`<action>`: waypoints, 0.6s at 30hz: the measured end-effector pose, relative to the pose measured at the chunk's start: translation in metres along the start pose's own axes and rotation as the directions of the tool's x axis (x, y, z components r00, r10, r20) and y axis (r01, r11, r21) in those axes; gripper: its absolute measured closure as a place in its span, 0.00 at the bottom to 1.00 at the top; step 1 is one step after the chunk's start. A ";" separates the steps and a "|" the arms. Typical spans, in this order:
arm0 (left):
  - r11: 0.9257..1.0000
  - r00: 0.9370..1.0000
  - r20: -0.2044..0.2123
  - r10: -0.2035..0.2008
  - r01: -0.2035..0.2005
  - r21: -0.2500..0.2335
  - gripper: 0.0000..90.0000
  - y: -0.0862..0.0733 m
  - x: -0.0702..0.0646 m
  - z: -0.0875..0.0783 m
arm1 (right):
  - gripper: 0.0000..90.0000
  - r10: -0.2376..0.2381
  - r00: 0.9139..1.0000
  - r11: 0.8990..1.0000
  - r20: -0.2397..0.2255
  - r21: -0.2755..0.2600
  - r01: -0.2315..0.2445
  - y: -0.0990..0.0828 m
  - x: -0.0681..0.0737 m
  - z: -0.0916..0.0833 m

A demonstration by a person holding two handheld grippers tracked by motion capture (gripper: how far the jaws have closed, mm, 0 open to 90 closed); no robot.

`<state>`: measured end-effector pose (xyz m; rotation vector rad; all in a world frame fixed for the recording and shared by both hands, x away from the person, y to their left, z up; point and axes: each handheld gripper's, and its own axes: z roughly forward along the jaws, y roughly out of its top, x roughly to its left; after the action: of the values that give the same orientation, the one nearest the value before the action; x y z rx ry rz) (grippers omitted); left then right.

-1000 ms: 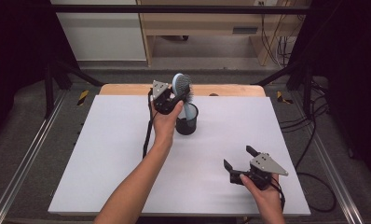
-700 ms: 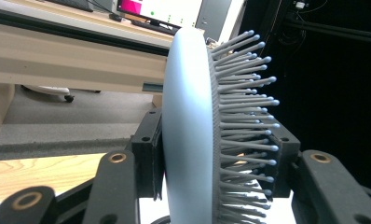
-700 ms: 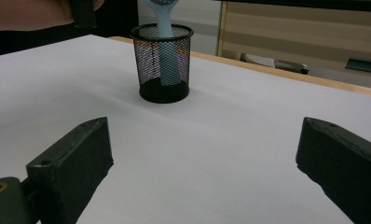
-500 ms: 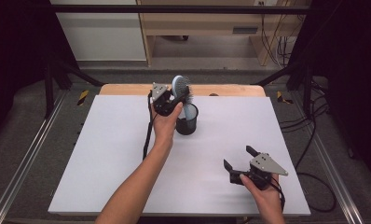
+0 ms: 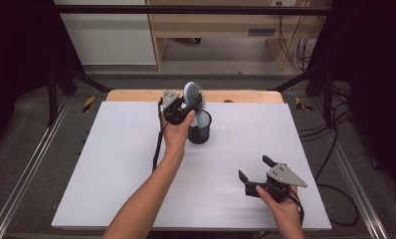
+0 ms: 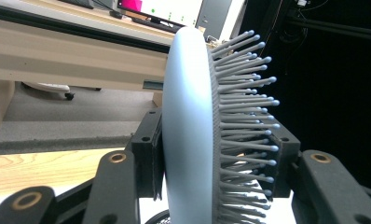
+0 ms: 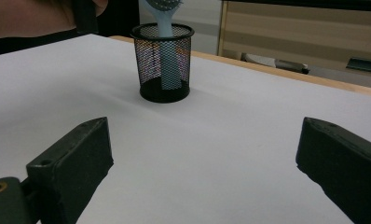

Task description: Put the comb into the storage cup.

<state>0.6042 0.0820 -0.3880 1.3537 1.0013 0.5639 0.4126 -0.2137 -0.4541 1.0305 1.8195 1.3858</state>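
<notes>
Hairbrush [image 5: 192, 94] stands handle-down in the black mesh cup [image 5: 199, 130]; left tongs [image 6: 211, 154] clamp its head; right tongs [image 5: 256, 168] gape wide over bare white table [image 5: 111, 164], well apart.

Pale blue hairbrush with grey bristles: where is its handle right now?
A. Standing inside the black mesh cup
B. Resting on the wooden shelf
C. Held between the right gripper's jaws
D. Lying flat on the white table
A: the pale blue hairbrush has its handle down inside the black mesh cup, visible through the mesh, while the left gripper clamps its head.
</notes>
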 end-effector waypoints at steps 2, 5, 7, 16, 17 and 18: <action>1.000 1.000 -0.002 0.003 -0.003 0.006 0.56 -0.001 0.000 0.000 | 0.04 0.000 1.000 1.000 0.001 -0.001 0.000 0.000 0.000 0.000; 1.000 1.000 -0.003 -0.002 0.002 0.006 0.56 -0.003 0.002 -0.001 | 0.04 0.001 1.000 1.000 0.000 0.000 -0.001 0.000 0.000 -0.001; 1.000 1.000 -0.003 -0.005 0.005 0.004 0.56 -0.003 0.003 -0.001 | 0.04 0.001 1.000 1.000 0.001 0.001 -0.001 0.000 0.000 0.000; 1.000 1.000 0.001 -0.005 0.005 0.009 0.55 -0.003 0.004 -0.002 | 0.04 -0.002 1.000 1.000 -0.001 0.002 0.002 0.000 0.000 0.000; 1.000 1.000 0.002 -0.006 0.006 0.011 0.55 -0.003 0.004 -0.002 | 0.04 -0.002 1.000 1.000 -0.001 0.002 0.002 0.000 0.001 0.000; 1.000 1.000 0.002 -0.005 0.005 0.014 0.55 -0.003 0.005 -0.002 | 0.04 -0.002 1.000 1.000 -0.001 0.002 0.002 0.000 0.001 0.000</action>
<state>0.6041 0.0870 -0.3917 1.3637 1.0091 0.5525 0.4124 -0.2131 -0.4544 1.0288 1.8233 1.3838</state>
